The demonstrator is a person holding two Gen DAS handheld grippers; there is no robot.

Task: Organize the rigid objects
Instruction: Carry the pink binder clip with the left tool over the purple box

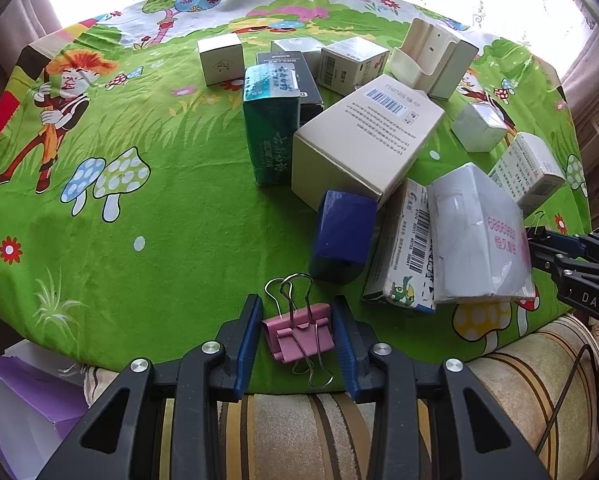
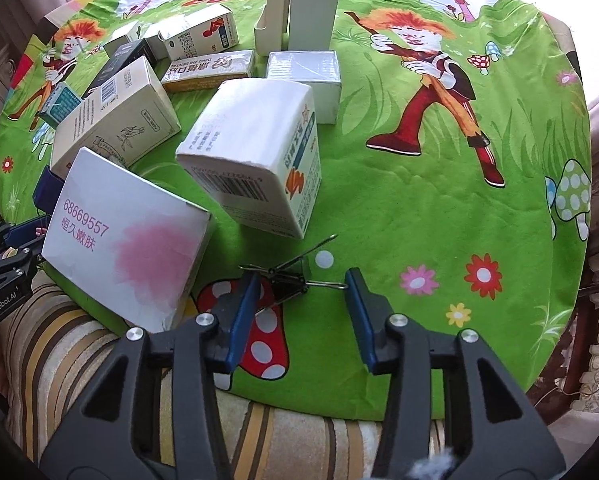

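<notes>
A: Left wrist view first. Step?

B: Pick-up. The left gripper (image 1: 297, 308) is clamped on the pink binder clip (image 1: 299, 332), pads on both sides of its body. The clip sits at the near edge of the green tablecloth (image 1: 139, 220), just in front of the blue box (image 1: 343, 236).

A: Next move?

B: My guess is a straight lift, then carry it clear of the box pile. The wire handles stick out front and back and could snag.

A: Containers?

B: The cream open-top holder (image 1: 415, 68) at the back; I can't see what's inside. There's a purple thing (image 1: 27, 400) below the table edge, contents also unclear. All the boxes look closed.

A: Right wrist view.

B: Same step. The right gripper (image 2: 301, 276) is closed on the black binder clip (image 2: 287, 280), with the pads meeting its splayed wire handles rather than the body. The clip is on the red mushroom print, near the white box with pink print (image 2: 127, 240).

A: Risk?

B: The grip on the wires looks loose, so the clip may swivel on lifting. It needs a slow rise.

A: Containers here?

B: The holder again, at the far side, with its interior hidden.
</notes>
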